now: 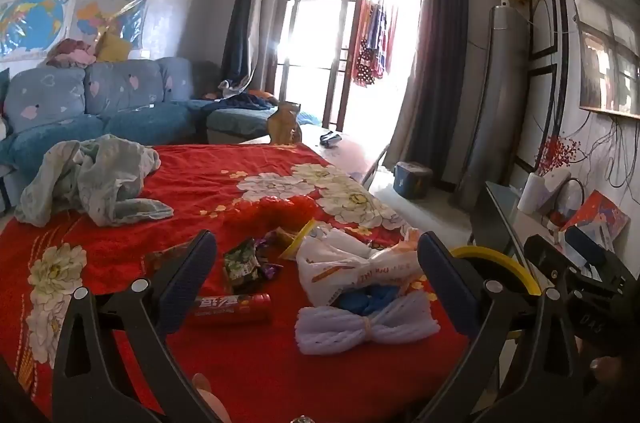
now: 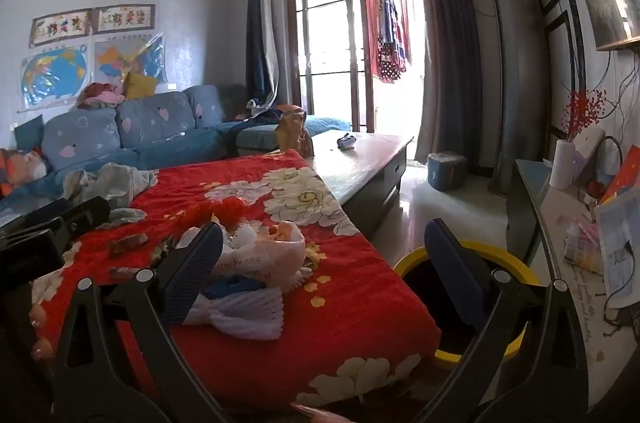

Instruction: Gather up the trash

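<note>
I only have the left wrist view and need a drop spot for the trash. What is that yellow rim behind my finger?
Observer: It belongs to a yellow-rimmed bin, standing on the floor just off the near corner of the red cloth.
Operator: Is it open?
Observer: Yes, there is no lid. Its inside is dark, so I cannot tell what is in it.
Operator: And the right gripper?
Observer: The right gripper is open and holds nothing.

The right tongs' finger (image 2: 460, 275) hides part of the yellow-rimmed bin (image 2: 416, 259); the crumpled wrappers (image 1: 244, 263) are too small to read.
</note>
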`<state>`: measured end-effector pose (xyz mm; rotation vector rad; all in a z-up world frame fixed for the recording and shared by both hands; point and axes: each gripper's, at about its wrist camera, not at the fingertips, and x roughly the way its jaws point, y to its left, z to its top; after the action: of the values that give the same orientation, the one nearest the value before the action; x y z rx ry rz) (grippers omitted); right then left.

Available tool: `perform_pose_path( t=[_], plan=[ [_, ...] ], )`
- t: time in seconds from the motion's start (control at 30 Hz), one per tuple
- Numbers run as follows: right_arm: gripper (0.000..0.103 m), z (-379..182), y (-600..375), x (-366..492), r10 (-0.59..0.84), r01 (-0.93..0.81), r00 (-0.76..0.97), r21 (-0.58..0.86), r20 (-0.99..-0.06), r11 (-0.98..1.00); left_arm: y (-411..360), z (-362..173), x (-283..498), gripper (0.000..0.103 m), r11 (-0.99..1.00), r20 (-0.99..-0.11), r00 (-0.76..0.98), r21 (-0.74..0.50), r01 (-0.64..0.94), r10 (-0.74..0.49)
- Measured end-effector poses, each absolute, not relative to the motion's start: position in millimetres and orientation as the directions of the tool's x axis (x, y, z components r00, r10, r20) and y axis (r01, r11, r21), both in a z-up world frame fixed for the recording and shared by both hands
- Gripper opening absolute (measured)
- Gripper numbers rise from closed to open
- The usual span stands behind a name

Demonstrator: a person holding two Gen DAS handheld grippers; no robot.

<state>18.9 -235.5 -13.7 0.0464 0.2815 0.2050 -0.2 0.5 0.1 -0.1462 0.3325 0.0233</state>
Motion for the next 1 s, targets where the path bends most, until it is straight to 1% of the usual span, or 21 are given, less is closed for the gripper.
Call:
perform_pose_path(
  t=[1.0],
  plan=[
    [0.093,-16.0,-241.5,21.2,0.203,-0.187,0.939,0.083,-0.277,0.979,-3.3,6.8,-1.9,0.097,0.991,-0.322,0.947,-0.127,-0.043,0.000]
  ],
)
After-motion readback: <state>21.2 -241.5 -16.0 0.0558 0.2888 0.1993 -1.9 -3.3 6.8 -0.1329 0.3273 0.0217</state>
